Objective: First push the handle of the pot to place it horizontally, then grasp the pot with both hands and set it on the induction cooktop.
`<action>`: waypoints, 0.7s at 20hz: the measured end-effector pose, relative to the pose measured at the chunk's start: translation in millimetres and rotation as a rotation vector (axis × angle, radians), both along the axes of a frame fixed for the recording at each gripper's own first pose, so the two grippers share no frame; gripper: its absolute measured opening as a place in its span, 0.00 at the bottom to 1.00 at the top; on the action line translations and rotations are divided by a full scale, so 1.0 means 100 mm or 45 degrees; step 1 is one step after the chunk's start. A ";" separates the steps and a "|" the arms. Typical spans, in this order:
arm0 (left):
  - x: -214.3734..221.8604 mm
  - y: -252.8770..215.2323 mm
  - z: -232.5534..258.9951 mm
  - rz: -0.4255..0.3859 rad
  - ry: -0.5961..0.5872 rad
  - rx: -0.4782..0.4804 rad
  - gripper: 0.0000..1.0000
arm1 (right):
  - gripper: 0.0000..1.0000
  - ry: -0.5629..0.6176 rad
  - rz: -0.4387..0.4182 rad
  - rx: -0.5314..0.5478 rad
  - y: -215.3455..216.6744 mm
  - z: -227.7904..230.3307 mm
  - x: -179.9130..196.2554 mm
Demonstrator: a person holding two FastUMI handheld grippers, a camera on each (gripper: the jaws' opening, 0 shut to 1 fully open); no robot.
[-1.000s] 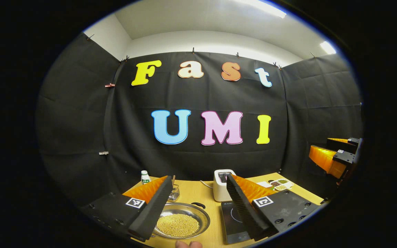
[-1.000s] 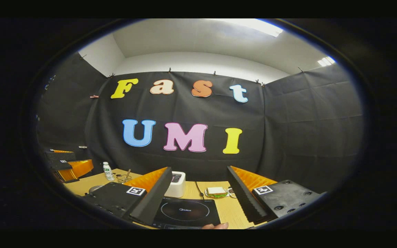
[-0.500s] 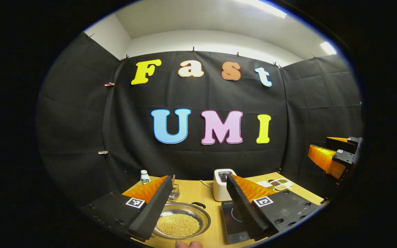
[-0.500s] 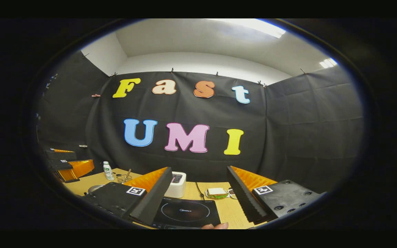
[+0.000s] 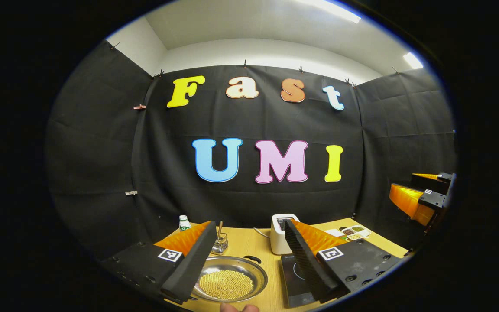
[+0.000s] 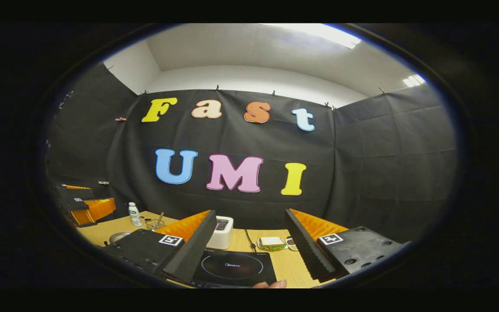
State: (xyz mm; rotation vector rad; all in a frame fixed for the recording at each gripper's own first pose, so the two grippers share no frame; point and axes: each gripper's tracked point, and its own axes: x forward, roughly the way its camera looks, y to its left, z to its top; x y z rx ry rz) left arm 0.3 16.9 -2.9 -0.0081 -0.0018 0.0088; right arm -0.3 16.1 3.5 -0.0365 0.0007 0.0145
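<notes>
Pot [image 5: 231, 284] of beans below left gripper [image 5: 246, 255], fingers wide apart, empty, cooktop [image 6: 232, 268] below spread, empty right gripper [image 6: 249, 246]

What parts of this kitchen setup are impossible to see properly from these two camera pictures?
- Pot, left gripper view: its left rim sits behind the left gripper's finger, so any handle there is hidden.
- Induction cooktop, left gripper view: its right part is covered by the other finger; the panel in the right gripper view is too small to read.
- Small dishes, left gripper view: contents too small to identify.
- Pot in right gripper view: mostly behind the right gripper's finger.
</notes>
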 end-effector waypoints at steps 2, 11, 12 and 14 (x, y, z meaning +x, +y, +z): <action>-0.01 0.00 0.00 -0.005 -0.002 -0.004 0.98 | 0.98 0.003 -0.001 -0.001 0.00 -0.01 0.00; -0.10 -0.25 -0.09 -0.200 0.087 -0.014 0.05 | 0.98 -0.001 0.002 -0.013 0.01 0.00 0.00; -0.10 -0.26 -0.15 -0.204 0.118 -0.017 0.05 | 0.98 0.000 0.004 -0.014 0.01 -0.01 0.00; -0.12 -0.29 -0.27 -0.203 0.176 -0.022 0.03 | 0.98 0.006 0.006 -0.013 0.01 -0.02 0.00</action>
